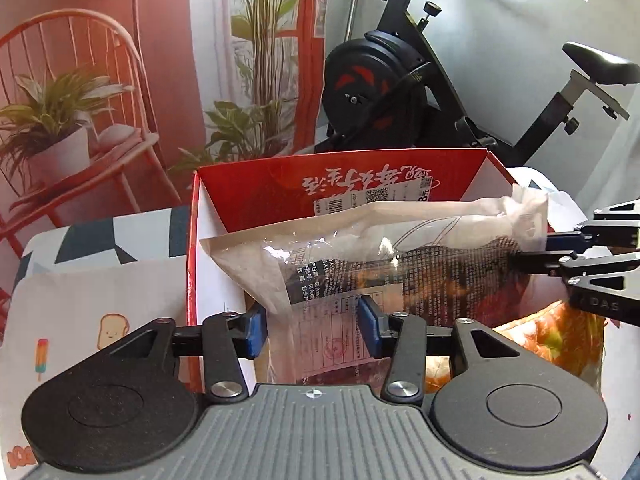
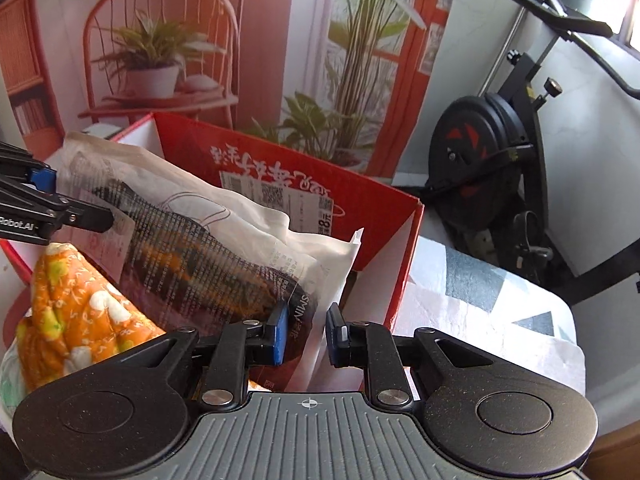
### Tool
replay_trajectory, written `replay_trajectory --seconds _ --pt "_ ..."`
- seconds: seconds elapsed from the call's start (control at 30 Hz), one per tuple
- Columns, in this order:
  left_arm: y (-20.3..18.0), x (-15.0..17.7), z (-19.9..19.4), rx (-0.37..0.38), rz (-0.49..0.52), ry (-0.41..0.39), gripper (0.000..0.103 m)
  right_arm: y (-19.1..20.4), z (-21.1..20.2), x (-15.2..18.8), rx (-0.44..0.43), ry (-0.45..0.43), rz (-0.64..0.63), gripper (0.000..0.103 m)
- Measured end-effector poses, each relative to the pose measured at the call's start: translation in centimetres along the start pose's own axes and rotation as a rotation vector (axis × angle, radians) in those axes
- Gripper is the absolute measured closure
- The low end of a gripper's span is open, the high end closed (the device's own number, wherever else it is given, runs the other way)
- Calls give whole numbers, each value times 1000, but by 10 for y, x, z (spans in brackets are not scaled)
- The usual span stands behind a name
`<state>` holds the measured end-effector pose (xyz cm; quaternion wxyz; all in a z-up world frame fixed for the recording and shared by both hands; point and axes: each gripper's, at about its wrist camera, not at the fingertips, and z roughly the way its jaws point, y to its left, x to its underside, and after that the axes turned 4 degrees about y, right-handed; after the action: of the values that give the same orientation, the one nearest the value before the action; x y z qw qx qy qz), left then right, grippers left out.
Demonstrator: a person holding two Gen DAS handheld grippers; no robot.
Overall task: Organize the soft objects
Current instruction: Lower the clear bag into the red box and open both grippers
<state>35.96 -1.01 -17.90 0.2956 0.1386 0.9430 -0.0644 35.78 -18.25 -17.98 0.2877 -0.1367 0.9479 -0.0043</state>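
Snack bag (image 1: 372, 248), which we pinch with left gripper (image 1: 312, 326) and right gripper (image 2: 306, 334) at opposite ends, hangs over the red box (image 1: 256, 184), beside an orange cloth (image 2: 76, 308) already inside, and we have not yet released it.

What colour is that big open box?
Red outside, white inside: the box shows best in the right wrist view.

One pouch (image 1: 400, 248), one box (image 1: 256, 184), perhaps one orange bag (image 2: 80, 300).
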Motion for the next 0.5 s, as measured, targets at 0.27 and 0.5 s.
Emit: replay_trajectory --seconds 0.27,0.5 --pt "12 -4 -12 28 -73 -70 54 -3 21 -9 1 49 -7 85" --pt "15 -5 0 2 -99 -64 72 1 36 -20 20 103 -38 85"
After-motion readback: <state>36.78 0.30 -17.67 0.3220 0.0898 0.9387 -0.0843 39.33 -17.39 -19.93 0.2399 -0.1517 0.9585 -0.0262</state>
